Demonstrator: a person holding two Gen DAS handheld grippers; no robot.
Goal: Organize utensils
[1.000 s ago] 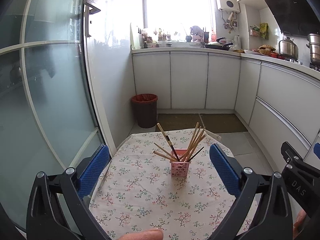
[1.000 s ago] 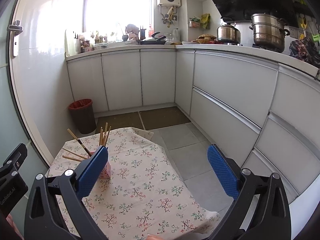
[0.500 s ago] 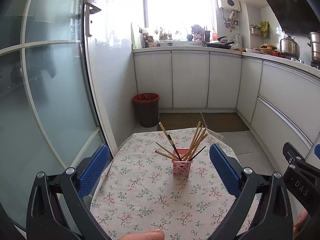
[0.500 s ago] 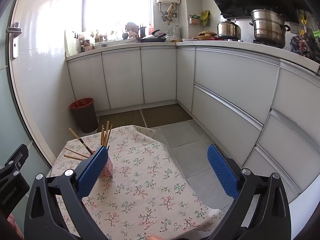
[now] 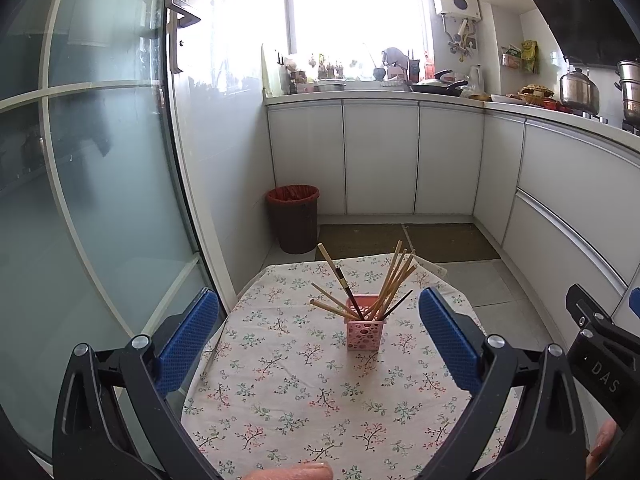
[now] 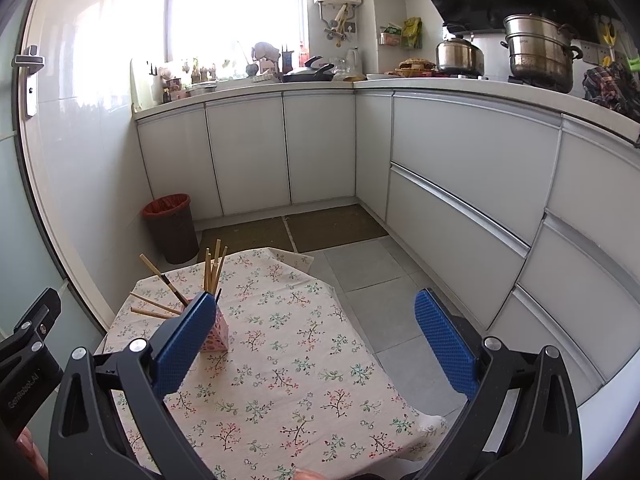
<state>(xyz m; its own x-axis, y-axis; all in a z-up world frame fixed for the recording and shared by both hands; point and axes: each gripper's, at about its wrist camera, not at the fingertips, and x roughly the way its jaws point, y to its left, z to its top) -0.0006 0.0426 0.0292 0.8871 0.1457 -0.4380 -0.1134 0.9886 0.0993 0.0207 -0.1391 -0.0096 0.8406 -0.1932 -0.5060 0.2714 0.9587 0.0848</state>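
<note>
A pink perforated holder (image 5: pixel 365 329) stands upright on a small table with a floral cloth (image 5: pixel 304 384). Several wooden chopsticks (image 5: pixel 394 276) and a dark-tipped one stick out of it, fanned left and right. My left gripper (image 5: pixel 318 336) is open and empty, held above the near table, with the holder between and beyond its blue pads. My right gripper (image 6: pixel 310 336) is open and empty over the table's right part. In the right wrist view the holder (image 6: pixel 218 334) is partly hidden behind the left blue pad (image 6: pixel 182 346), with chopsticks (image 6: pixel 212 266) above it.
A frosted glass door (image 5: pixel 100 184) stands close on the left. A brown bin (image 5: pixel 294 218) sits on the floor beyond the table. White cabinets (image 6: pixel 460 184) and a counter with pots (image 6: pixel 538 52) run along the back and right. Tiled floor (image 6: pixel 372 280) lies right of the table.
Both grippers have drawn slightly back and up from the table; the holder looks a little lower and farther in the views. Both stay open and empty.
</note>
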